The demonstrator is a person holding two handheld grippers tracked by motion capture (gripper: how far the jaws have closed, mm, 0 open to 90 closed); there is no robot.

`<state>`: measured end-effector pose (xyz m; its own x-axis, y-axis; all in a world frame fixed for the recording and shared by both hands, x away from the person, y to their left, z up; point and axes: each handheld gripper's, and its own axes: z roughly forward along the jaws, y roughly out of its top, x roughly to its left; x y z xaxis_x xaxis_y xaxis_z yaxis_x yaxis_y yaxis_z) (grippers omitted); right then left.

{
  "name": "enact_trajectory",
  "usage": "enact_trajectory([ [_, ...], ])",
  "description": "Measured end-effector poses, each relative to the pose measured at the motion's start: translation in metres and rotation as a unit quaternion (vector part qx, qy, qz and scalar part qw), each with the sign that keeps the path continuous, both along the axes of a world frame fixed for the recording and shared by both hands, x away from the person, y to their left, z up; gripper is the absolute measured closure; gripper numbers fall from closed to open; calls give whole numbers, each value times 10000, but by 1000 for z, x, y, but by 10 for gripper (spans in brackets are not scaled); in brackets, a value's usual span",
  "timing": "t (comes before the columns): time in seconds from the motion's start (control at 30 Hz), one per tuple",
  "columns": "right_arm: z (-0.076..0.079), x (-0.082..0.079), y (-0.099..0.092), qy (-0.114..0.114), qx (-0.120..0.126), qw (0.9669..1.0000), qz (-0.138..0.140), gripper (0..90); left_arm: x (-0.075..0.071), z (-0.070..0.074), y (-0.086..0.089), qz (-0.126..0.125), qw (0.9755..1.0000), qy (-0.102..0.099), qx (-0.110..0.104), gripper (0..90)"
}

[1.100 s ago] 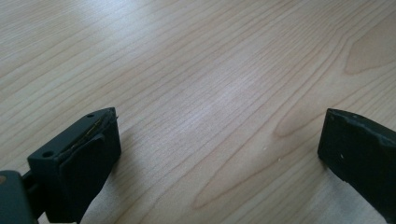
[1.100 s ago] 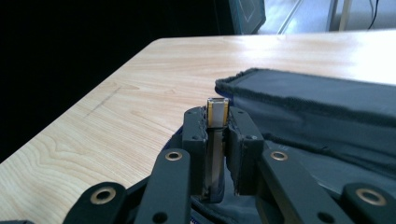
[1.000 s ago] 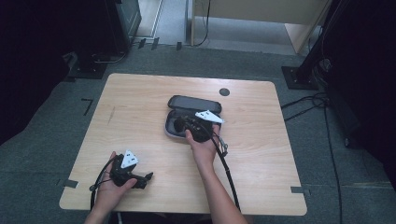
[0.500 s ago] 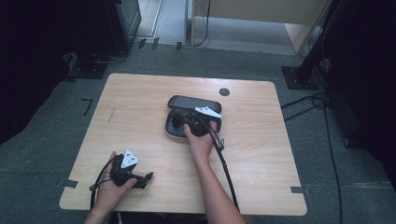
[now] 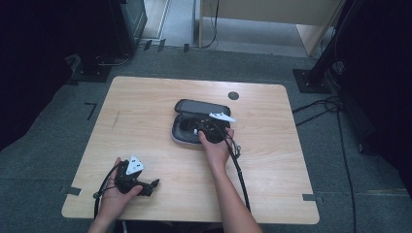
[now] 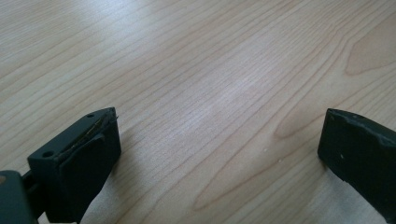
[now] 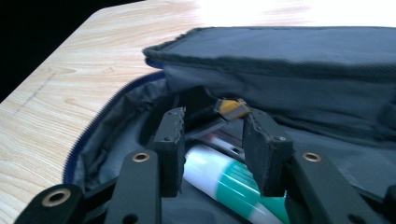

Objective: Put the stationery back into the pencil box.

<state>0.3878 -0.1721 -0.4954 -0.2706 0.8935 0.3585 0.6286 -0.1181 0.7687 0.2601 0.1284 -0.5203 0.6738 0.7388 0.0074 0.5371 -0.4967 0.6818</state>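
A dark zipped case (image 5: 180, 136) lies open mid-table, its lid (image 7: 299, 51) raised behind. My right gripper (image 5: 201, 130) reaches into it. In the right gripper view its jaws (image 7: 212, 135) have just been opening and stand apart over a white-and-green tube (image 7: 224, 179) that lies in the case; the pads do not press on it. A small tan piece (image 7: 232, 108) shows deeper inside. My left gripper (image 5: 153, 184) rests near the table's front left corner, its jaws (image 6: 219, 149) wide open over bare wood.
The wooden table (image 5: 145, 111) has a small black disc (image 5: 233, 95) near its far edge. The right gripper's cable (image 5: 238, 165) trails back along the forearm. Dark stands and cables sit on the carpet around the table.
My right hand has edged a little forward and down into the open case. The left hand and its gripper have stayed where they were.
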Motion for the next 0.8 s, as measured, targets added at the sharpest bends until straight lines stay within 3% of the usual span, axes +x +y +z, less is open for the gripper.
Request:
enact_trajectory([
  [0.17, 2, -7, -11, -101, -20, 9999, -49, 573, 0, 0, 0, 3, 10000, -1, -4, 0],
  [0.3, 8, -16, -13, -237, -143, 9996, 90, 541, 0, 0, 0, -7, 10000, -3, 7, 0],
  [0.53, 20, -34, -21, -488, 1, 9984, 290, 459, 0, 0, 0, -7, 10000, 0, 12, 0],
  [0.8, 34, -54, -31, -619, -218, 9961, 592, 339, 0, 0, 0, -7, 10000, 1, 14, 0],
])
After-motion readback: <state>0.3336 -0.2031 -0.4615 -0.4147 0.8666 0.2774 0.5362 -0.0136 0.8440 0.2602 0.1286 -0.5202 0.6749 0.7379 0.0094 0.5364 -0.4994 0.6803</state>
